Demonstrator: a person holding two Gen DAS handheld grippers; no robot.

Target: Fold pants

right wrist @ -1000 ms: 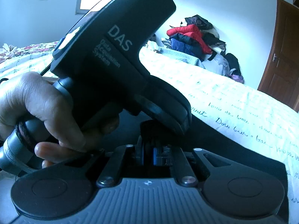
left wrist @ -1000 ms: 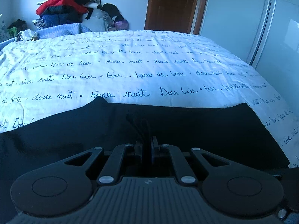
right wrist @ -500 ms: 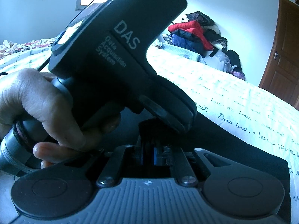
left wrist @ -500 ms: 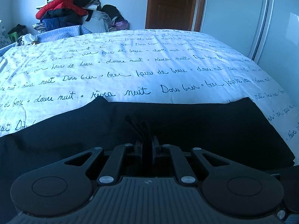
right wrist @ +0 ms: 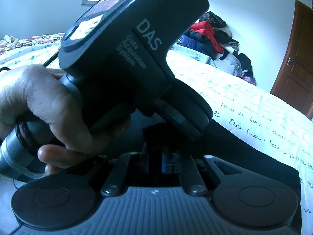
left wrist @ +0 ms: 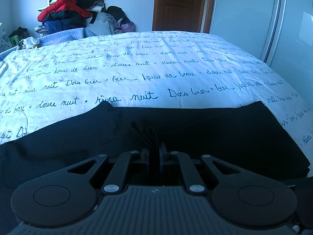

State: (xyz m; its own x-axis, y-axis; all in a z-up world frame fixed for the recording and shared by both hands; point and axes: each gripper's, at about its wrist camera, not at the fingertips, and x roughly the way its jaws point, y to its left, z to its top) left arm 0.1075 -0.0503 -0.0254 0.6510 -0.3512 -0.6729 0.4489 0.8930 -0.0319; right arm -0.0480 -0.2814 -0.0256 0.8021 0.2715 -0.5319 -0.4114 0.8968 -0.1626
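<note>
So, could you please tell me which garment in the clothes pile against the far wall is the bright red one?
The red jacket, draped near the top of the clothes pile; the garments around and beneath it are black, dark blue or pale.

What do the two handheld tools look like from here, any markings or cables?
Both tools are black with a ribbed grey front plate and two round side discs joined by slotted link arms. The left tool shows its body in the right wrist view, printed "DAS Data Acquisition System", with a grey grip and a dark cable behind. The left hand is bare. The right tool shows blue inside.
</note>
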